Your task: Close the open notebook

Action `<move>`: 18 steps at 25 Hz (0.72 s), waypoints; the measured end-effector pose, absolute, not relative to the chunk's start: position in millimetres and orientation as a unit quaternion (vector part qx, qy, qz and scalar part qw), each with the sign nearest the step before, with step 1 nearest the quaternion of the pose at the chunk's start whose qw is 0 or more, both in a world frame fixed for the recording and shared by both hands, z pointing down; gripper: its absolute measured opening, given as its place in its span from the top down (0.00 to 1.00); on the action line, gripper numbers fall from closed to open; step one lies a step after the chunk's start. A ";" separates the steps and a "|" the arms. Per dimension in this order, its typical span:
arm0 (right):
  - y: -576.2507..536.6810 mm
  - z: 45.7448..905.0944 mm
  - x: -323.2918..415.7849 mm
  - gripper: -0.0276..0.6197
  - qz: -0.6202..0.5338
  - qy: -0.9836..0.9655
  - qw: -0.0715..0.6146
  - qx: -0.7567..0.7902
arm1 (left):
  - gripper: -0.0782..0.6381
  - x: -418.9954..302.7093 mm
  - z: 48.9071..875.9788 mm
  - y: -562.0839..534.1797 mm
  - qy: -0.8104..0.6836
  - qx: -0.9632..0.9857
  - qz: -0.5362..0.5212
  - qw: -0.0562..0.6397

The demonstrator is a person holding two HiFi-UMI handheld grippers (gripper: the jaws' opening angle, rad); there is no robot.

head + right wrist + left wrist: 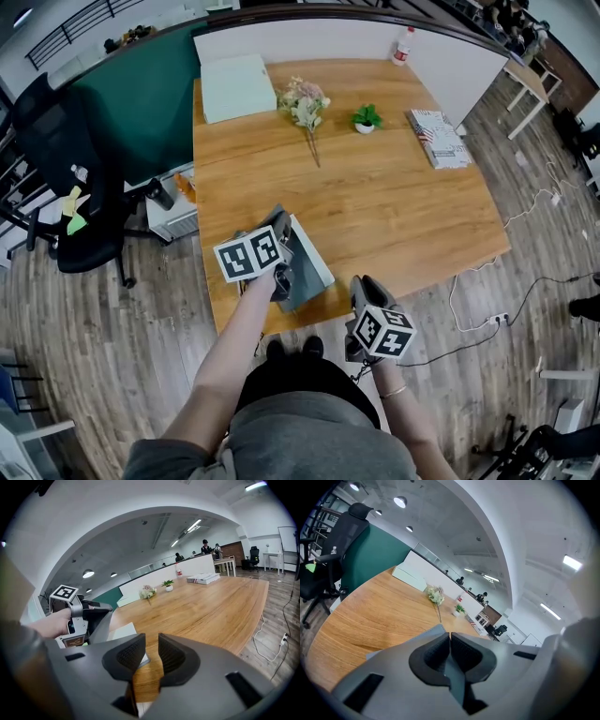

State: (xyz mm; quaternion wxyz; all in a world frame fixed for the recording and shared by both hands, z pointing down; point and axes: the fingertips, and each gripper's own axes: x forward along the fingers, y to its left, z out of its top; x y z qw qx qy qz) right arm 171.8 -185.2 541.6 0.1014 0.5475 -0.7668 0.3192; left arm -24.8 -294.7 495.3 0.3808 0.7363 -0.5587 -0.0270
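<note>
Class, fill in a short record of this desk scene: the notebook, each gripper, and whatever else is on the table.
table: wooden
notebook: at the near edge, under the left gripper
cover: grey, raised to the left jaws
left gripper: shut on cover
right gripper: open, empty, right of notebook
far end: box, flowers, plant, magazines, bottle

Left tongs (450, 639) and notebook (302, 272) crowd the near edge; table (375, 216) beyond lies free.

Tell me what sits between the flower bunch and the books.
A small potted plant stands between the flower bunch and the books; the head view shows it.
</note>
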 end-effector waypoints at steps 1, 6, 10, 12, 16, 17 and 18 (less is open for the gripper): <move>-185.5 542.2 172.6 0.82 0.320 -0.766 0.101 0.549 | 0.85 -22.5 498.3 -296.6 -0.559 0.736 -0.021 0.381; -187.4 543.8 175.8 0.82 0.323 -0.761 0.101 0.554 | 0.85 -13.2 514.4 -305.2 -0.560 0.737 0.011 0.380; -189.0 545.6 179.5 0.82 0.326 -0.756 0.100 0.559 | 0.85 -6.7 529.2 -311.2 -0.561 0.732 0.032 0.385; -190.2 546.5 181.7 0.82 0.327 -0.754 0.100 0.561 | 0.85 -4.1 536.3 -313.7 -0.562 0.729 0.040 0.390; -193.0 548.8 186.2 0.82 0.331 -0.749 0.100 0.565 | 0.85 -0.5 549.0 -318.2 -0.563 0.722 0.056 0.398; -193.6 549.2 187.1 0.82 0.332 -0.748 0.100 0.565 | 0.85 0.2 551.6 -319.1 -0.564 0.721 0.060 0.399; -194.0 549.7 188.0 0.82 0.333 -0.747 0.101 0.566 | 0.85 0.9 554.2 -319.7 -0.564 0.719 0.064 0.400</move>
